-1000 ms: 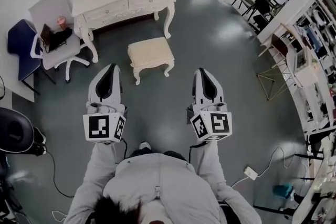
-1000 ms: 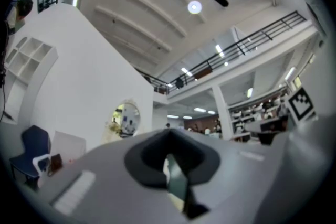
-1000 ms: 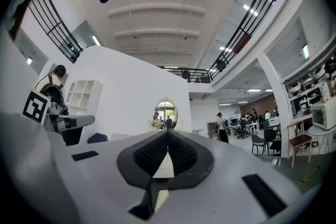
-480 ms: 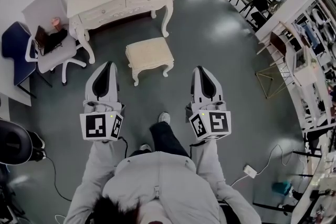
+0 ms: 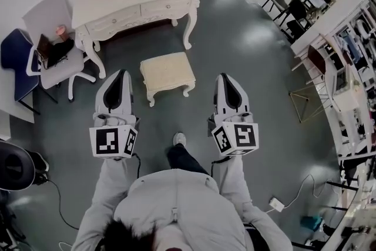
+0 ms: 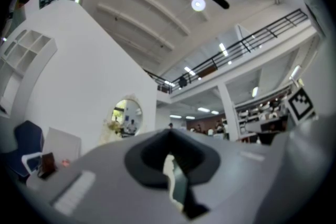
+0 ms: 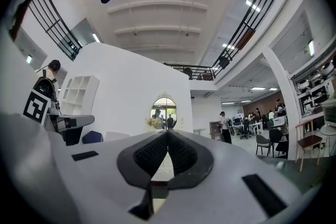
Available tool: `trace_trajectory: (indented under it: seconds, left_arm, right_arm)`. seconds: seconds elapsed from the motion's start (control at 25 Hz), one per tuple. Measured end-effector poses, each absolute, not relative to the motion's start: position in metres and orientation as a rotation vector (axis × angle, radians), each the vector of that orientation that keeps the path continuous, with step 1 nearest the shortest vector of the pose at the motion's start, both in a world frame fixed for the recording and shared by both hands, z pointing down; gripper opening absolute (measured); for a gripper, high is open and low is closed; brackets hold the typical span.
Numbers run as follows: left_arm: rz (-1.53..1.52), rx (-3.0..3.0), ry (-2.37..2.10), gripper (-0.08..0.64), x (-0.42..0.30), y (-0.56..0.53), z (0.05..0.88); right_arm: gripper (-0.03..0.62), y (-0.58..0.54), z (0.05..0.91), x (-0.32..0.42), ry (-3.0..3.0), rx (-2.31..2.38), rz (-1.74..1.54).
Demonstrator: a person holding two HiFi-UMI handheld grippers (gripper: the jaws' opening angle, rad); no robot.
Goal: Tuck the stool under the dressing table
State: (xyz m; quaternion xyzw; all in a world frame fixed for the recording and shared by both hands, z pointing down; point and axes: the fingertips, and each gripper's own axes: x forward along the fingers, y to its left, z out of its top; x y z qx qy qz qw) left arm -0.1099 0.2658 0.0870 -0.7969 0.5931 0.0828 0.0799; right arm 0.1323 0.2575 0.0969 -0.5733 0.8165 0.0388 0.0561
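The grey floor (image 5: 247, 56) lies open ahead. At its far side stands the cream dressing table (image 5: 141, 0), kneehole facing the person, with a white office chair (image 5: 54, 10) just beside its left leg and off the likely path. The stool (image 5: 167, 69) stands on the floor apart from the table, long axis parallel to the table front, not yet tucked. It lies ahead, between the left hand-held gripper (image 5: 119, 73) and right hand-held gripper (image 5: 226, 77), seemingly nearer the left. Both are clenched on nothing.
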Motion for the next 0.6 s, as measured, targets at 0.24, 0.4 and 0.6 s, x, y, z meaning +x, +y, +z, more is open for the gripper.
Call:
trace_trajectory:
  seconds: [0.24,0.4,0.6]
  left_arm:
    - [0.253,-2.363,1.805,0.009,-0.094,0.21,0.081]
    - [0.261,-2.341,1.826,0.009,-0.082,0.177,0.08]
    - [0.266,-2.305,1.859,0.009,-0.071,0.137,0.079]
  right_arm:
    - [0.002,0.194,0.088,0.146,2.508,-1.697,0.127]
    - [0.003,0.156,0.085,0.155,2.533,-1.662,0.135]
    - [0.002,0.108,0.084,0.163,2.562,-1.617,0.142]
